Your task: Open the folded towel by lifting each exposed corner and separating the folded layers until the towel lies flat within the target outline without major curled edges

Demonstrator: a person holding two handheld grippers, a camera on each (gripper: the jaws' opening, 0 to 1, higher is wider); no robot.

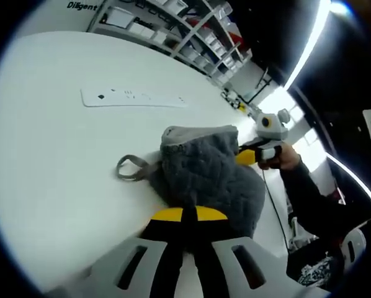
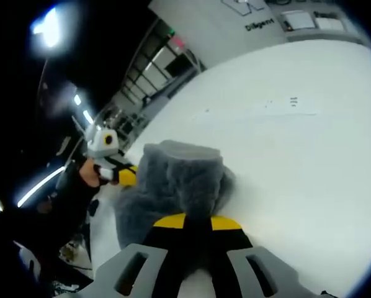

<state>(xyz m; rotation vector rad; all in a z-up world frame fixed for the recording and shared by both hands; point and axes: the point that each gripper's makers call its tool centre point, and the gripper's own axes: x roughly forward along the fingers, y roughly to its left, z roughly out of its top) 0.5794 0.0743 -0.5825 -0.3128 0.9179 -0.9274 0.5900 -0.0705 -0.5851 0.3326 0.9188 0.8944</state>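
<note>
On the white table (image 1: 61, 155) we see the grey quilted towel (image 1: 204, 174) bunched up in a raised heap, pulled between both tools. Our left gripper (image 1: 188, 217) has its yellow-tipped jaws pressed together on the towel's near edge, and our right gripper (image 2: 192, 222) is likewise clamped on the cloth. A fabric loop (image 1: 131, 167) trails from the towel's side onto the table. Beyond it lies a flat white strip (image 1: 133, 97), well apart, with shelving (image 1: 185, 31) behind.
</note>
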